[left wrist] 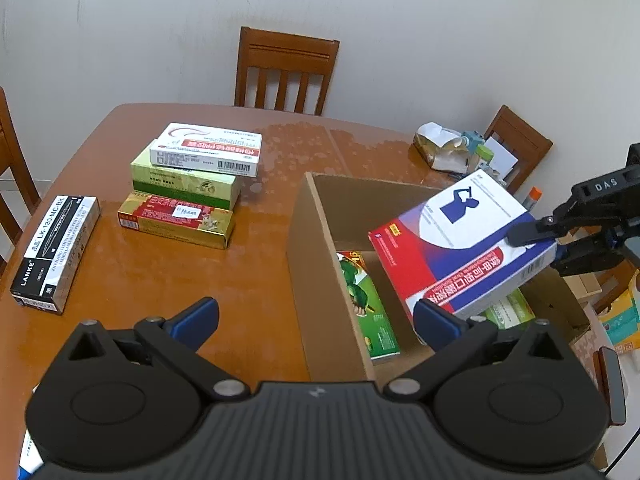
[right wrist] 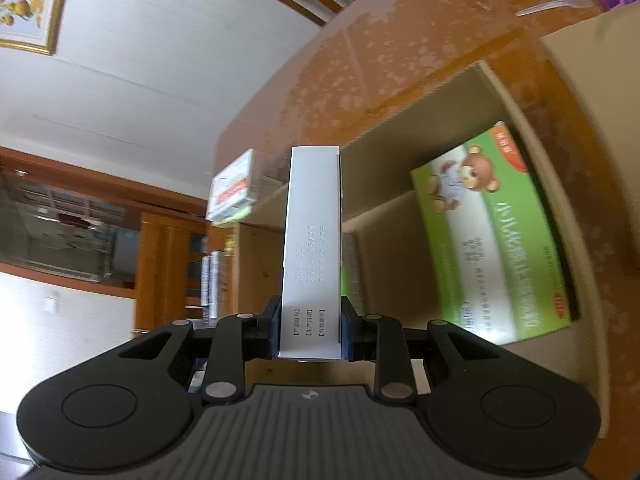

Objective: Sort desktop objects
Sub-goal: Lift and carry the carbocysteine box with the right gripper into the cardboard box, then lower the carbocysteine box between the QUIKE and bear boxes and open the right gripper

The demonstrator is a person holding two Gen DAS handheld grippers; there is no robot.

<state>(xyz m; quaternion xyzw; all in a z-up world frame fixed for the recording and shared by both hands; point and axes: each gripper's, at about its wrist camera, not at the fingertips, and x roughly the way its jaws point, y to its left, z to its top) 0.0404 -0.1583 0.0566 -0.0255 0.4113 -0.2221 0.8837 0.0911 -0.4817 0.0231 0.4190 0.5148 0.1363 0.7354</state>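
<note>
While the right gripper clamps the red, white and blue medicine box by its narrow white end, both pads pressed flat on its sides, the box hangs tilted over the open cardboard box. Left wrist view: one corner of it dips below the carton rim, rest sits above.

Left gripper: jaws spread wide, nothing between them, hovering over the near edge of the carton and the wooden table.

Inside the carton: green box with a frog print lying flat along the left wall, and a green box with a bear picture flat on the floor on the other side. Held box is between/above them, not touching either as far as I can tell.

On the table, left of the carton: stack of three medicine boxes, white one on top, green middle, red-gold bottom. Further left, well apart, a black and white LANKE pen box lies flat.

Far table corner: crumpled bag and small clutter. Wooden chair behind the table.
</note>
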